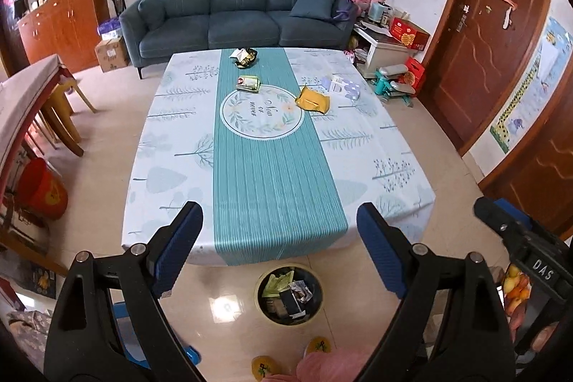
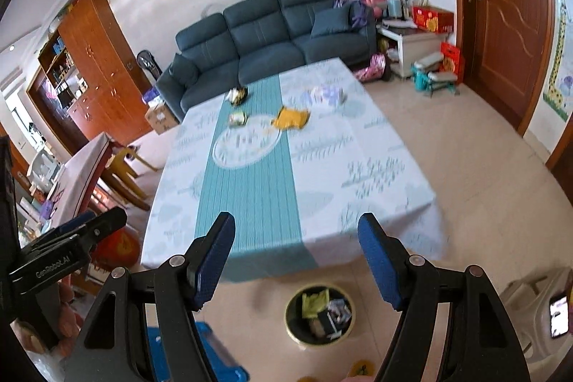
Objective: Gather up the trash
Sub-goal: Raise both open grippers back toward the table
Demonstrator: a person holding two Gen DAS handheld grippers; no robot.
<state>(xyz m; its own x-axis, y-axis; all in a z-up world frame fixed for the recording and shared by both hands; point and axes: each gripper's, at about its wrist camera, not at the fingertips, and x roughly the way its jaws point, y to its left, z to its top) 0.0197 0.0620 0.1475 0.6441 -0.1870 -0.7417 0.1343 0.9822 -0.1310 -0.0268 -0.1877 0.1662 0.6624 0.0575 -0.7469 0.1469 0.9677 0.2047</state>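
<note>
A: How far along does the trash collecting look, starting nearest?

B: Closest in, the left tool (image 1: 277, 231) is spread wide with nothing between its blue pads, and the right tool (image 2: 295, 246) is spread and empty too. Both hang above the floor short of the near edge of the tabletop (image 1: 179, 174), touching nothing.

A: And the bin?

B: The round bin (image 1: 288, 294) stands on the floor at 6 o'clock from the tabletop, just off its near edge. It already holds a few pieces: a green wrapper, something dark, some crumpled bits. So I'd judge part of the job is done.

A: What's left up top?

B: Four things, all on the far half. Going outward in the left view: the yellow packet (image 1: 312, 99) at about 1 o'clock from the round print in the middle, a small green packet (image 1: 248, 83) at 11 o'clock from that print, a white and lilac wrapper (image 1: 340, 86) just beside the yellow one, toward 2 o'clock, and farthest, a crumpled dark wrapper (image 1: 244, 56) near the far edge on the teal runner (image 1: 272, 174).

A: Any trouble reading it?

B: The right view is blurred, so I trust the left for detail. My guess is roughly halfway, with a long reach needed for every remaining piece
</note>
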